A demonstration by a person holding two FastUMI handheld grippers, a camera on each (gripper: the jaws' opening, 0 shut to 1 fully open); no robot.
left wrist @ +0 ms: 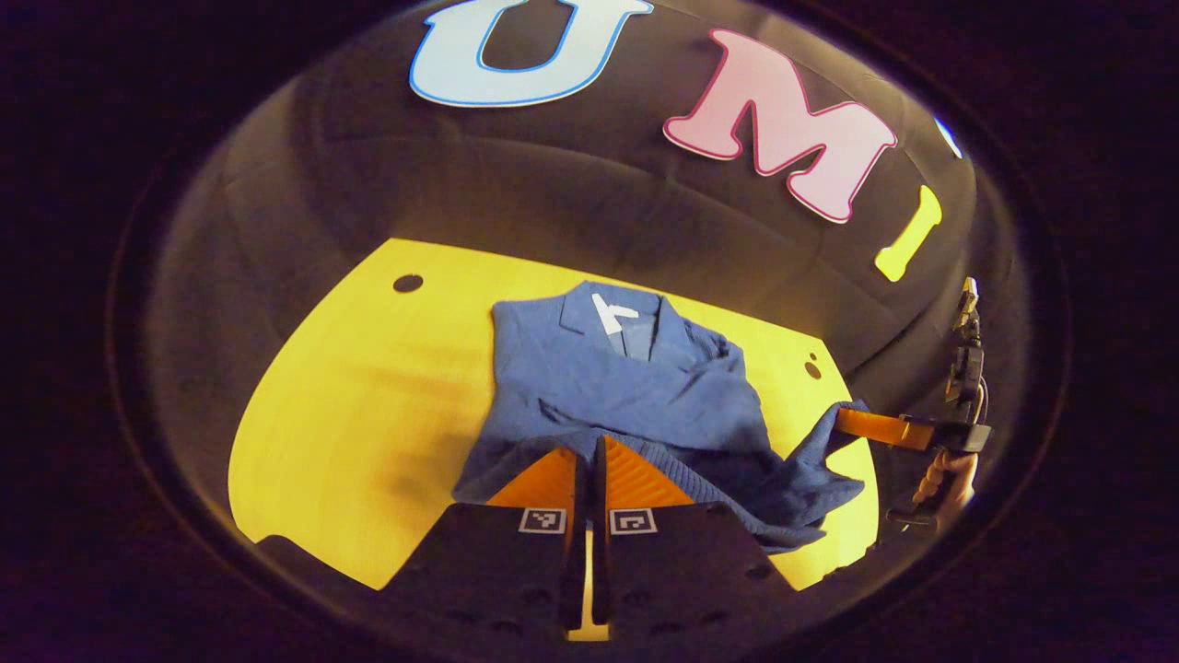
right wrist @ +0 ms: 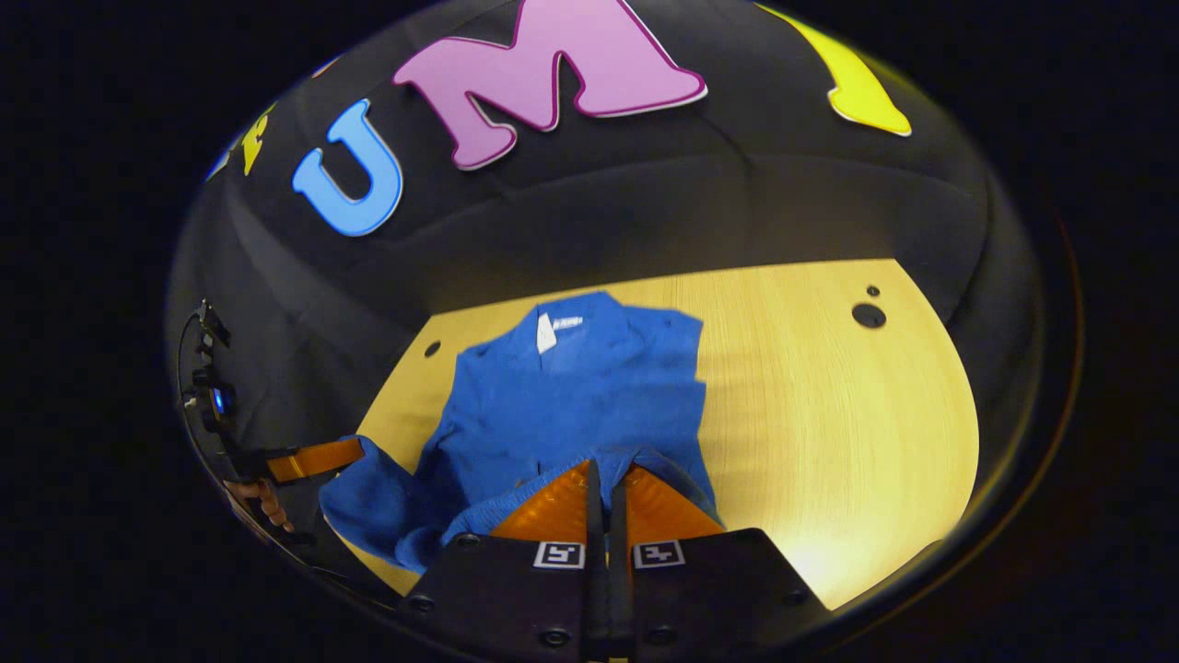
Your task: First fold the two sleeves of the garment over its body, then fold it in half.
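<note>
A blue collared garment point(left wrist: 626, 387) point(right wrist: 571, 396) lies on the yellow table point(left wrist: 368, 387) point(right wrist: 829, 396), collar and white tag at the far end, sleeves lying across its body. My left gripper point(left wrist: 589, 451) is shut on the near hem, the fabric bunched over its tips. In the right gripper view it appears at the left point(right wrist: 355, 453), holding a raised corner of the hem. My right gripper point(right wrist: 603, 474) is shut on the hem's other end. The left gripper view has it at the right point(left wrist: 843, 422), with blue cloth draped from it.
The black cloth wall rises just behind the table's far edge. Small dark holes point(left wrist: 407, 283) point(right wrist: 869, 315) mark the tabletop's far corners. A hand point(left wrist: 949, 479) point(right wrist: 267, 502) grips each distant gripper's handle. Bare table lies to either side of the garment.
</note>
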